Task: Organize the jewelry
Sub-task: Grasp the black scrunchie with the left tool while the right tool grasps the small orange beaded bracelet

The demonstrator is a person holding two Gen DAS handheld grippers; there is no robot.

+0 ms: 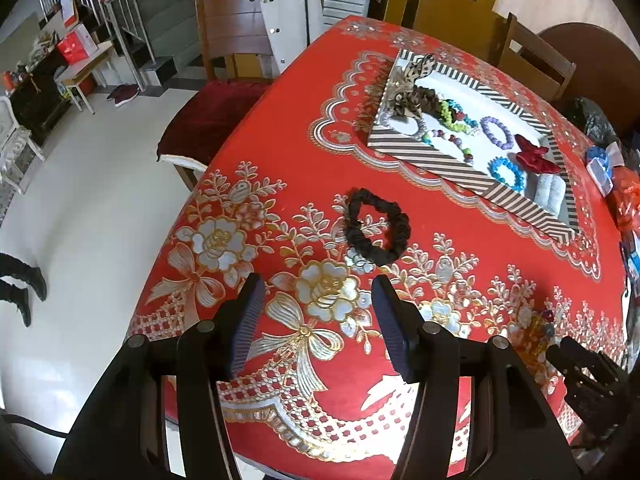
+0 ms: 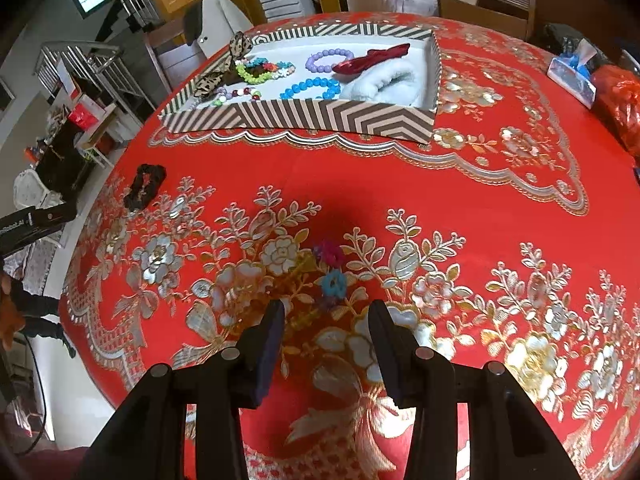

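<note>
A black scrunchie point(image 1: 378, 229) lies on the red floral tablecloth, just ahead of my open, empty left gripper point(image 1: 318, 292); it also shows far left in the right wrist view point(image 2: 144, 186). A small flower-bead bracelet point(image 2: 330, 276), pink, blue and gold, lies just ahead of my open, empty right gripper point(image 2: 326, 316); it shows in the left wrist view point(image 1: 538, 326). A striped tray point(image 2: 304, 114) point(image 1: 452, 164) at the far side holds bead bracelets, a red scrunchie point(image 2: 372, 58), a leopard bow and a white cushion.
The table edge point(image 1: 160, 280) drops to the floor on the left. Wooden chairs point(image 1: 236, 36) stand at the far side. A tissue pack point(image 2: 572, 72) and a red bag point(image 2: 618, 108) sit at the right edge of the table.
</note>
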